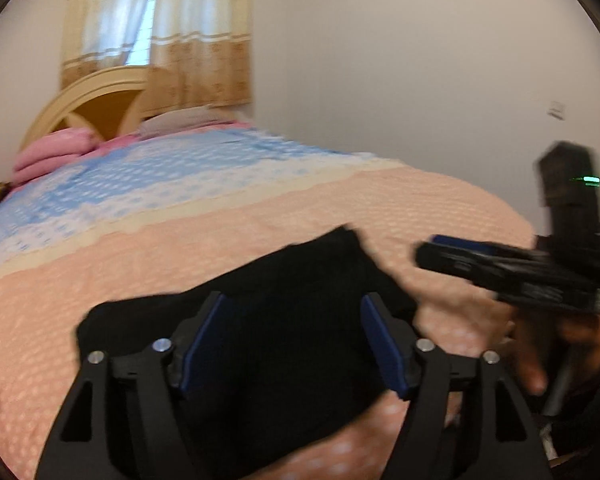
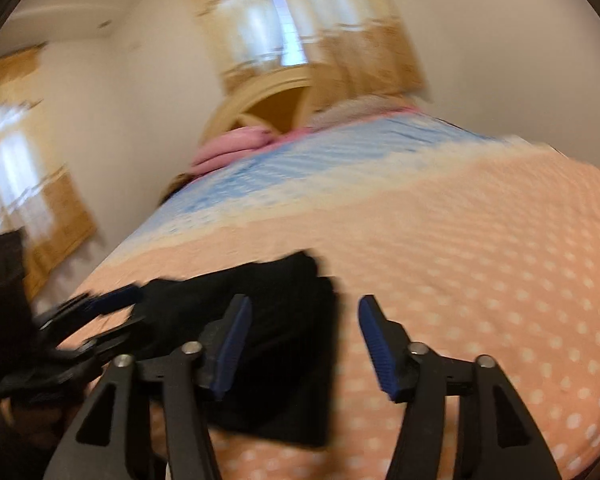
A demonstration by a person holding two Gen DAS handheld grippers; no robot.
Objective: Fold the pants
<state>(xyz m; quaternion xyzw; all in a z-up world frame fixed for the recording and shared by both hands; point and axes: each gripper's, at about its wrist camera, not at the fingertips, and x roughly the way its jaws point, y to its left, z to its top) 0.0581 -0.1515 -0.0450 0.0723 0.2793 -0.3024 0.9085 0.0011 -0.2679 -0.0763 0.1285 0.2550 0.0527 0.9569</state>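
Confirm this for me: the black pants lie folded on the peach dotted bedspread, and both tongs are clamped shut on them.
Not quite. The black pants do lie folded on the bedspread, but both tongs are open: the left tongs and right tongs grip nothing, as each wrist view shows.

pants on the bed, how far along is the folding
Done, by the look of it: the black pants lie as one compact bundle on the peach bedspread. In hand: nothing. The left gripper and right gripper both stand open, with no cloth pinched between their pads. Left: at most a tidy; blur hides the edges.
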